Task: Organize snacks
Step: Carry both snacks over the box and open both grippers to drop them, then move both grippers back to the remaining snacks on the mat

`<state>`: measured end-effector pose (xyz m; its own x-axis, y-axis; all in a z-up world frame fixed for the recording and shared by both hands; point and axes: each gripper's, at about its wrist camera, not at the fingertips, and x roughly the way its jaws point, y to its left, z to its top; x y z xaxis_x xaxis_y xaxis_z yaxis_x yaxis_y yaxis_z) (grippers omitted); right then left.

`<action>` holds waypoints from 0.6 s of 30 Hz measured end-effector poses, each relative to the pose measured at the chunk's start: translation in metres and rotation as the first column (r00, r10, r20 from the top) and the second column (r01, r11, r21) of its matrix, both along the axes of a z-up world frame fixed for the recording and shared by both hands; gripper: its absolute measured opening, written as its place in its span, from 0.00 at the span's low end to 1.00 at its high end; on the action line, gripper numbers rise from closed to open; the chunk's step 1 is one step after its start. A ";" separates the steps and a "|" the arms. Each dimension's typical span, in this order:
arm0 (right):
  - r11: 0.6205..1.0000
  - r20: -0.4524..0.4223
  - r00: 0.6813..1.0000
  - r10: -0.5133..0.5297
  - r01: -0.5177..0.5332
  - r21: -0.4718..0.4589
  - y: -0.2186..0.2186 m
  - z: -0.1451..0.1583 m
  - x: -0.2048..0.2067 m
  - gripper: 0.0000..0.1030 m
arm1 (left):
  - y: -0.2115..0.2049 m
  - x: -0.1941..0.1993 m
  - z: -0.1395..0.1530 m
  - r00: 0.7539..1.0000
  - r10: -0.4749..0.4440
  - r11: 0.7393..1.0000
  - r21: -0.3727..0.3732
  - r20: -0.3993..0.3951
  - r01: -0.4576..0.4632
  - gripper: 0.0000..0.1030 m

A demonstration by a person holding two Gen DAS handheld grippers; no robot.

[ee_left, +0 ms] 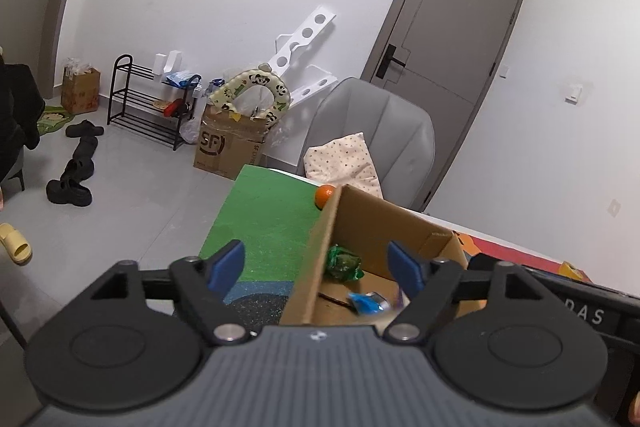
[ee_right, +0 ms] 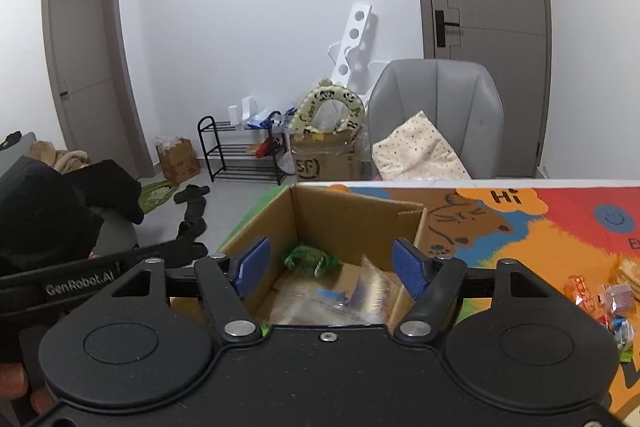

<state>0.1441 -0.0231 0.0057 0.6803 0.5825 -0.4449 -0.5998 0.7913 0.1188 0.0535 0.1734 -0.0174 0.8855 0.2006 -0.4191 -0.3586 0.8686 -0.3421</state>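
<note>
Partly done: green packet (ee_right: 308, 259) and a few wrapped snacks already inside the cardboard box (ee_right: 340, 215), more snacks (ee_right: 608, 303) waiting on the bench (ee_right: 560, 227), left tongs (ee_left: 316, 267) and right tongs (ee_right: 330, 263) both apart, empty.

One cardboard box (ee_right: 340, 223) holds one green packet (ee_right: 306, 259) and one blue packet (ee_left: 368, 303) — beside it, one orange (ee_left: 325, 195) (a few more snacks (ee_right: 604, 303) sit blurred, uncountable).
</note>
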 end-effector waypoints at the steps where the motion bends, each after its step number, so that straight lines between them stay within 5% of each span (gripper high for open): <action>1: 1.000 -0.003 1.000 -0.006 0.006 0.001 -0.003 0.000 0.000 0.69 | -0.003 0.002 0.000 1.000 -0.003 1.000 0.006 -0.004 0.003 0.79; 18: 0.984 -0.024 0.987 -0.157 0.159 0.075 -0.082 -0.007 0.002 0.93 | -0.068 0.026 0.004 0.993 -0.111 0.990 0.082 -0.026 0.113 0.91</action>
